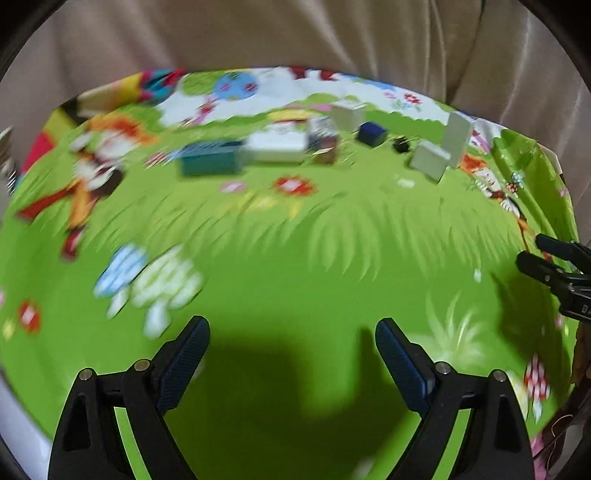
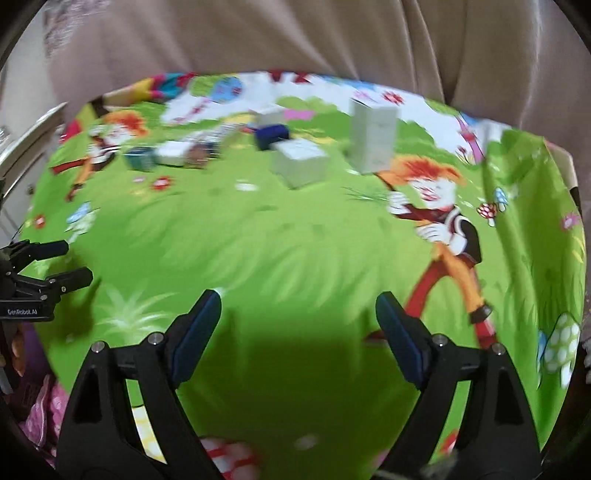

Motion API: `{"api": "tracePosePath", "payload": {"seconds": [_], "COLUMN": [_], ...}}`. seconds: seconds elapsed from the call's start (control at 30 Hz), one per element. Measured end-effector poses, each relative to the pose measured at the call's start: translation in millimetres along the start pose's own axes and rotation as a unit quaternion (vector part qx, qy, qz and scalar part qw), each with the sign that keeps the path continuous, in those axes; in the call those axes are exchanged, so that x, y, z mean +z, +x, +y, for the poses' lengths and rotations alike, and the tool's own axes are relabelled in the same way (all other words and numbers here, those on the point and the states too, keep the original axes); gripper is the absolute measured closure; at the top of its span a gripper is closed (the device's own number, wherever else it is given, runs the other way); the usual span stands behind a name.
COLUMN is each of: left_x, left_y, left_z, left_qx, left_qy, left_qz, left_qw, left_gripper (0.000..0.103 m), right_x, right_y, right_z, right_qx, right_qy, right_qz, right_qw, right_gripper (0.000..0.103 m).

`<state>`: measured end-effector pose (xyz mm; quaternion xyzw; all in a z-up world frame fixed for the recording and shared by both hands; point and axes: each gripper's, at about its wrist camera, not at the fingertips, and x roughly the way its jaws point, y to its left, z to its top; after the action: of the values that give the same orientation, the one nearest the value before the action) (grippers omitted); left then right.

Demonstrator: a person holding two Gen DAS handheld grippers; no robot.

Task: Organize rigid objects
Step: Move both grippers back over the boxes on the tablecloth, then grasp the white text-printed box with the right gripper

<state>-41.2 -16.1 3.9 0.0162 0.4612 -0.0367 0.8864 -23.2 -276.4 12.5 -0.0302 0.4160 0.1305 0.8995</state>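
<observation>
While both pictures smear with motion, you can still read the main shapes, though print on the boxes is lost. Your left gripper stands wide with only bare green cloth between its fingers, and your right gripper is just as wide, nothing between its pads either. Each claw shows in the other's view only as a pair of black fingertips cut off by the frame, at 3 o'clock from the left wrist and at 9 o'clock from the right.

The boxes sit in a loose row toward 12 o'clock, well apart from both grippers. From the left wrist you see a teal box touching or just beside a long white box, then a small patterned box too blurred to name, a white box behind it, and a dark blue box. A tiny black thing beside it cannot be made out. Toward 1 o'clock a tall white box stands upright with a low white box at its foot, close enough that you cannot tell whether they touch.

The cartoon tablecloth lies clear from the fingertips to that row, giving open room across the middle. Its far edge curves at 12 o'clock against a beige curtain, and its right edge drops away near 2 o'clock.
</observation>
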Motion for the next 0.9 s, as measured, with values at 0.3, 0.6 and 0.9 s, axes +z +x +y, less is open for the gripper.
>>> {"api": "tracePosePath", "payload": {"seconds": [0.3, 0.6, 0.9], "left_x": [12, 12, 11], "left_y": [24, 27, 26], "left_z": [1, -3, -1], "left_qx": [-0.004, 0.008, 0.005], "left_qy": [-0.008, 0.0, 0.0], "left_qz": [-0.016, -0.011, -0.012], "left_qw": [0.9998, 0.9999, 0.9999], "left_gripper": [0.0, 0.0, 0.0], "right_x": [63, 165, 151], "right_y": [51, 66, 68], "right_z": [-44, -66, -59], "right_qx": [-0.021, -0.029, -0.014], "right_qy": [0.018, 0.091, 0.005], "right_qz": [-0.019, -0.1, -0.028], "right_qw": [0.999, 0.99, 0.999], "right_gripper": [0.015, 0.008, 0.05]}}
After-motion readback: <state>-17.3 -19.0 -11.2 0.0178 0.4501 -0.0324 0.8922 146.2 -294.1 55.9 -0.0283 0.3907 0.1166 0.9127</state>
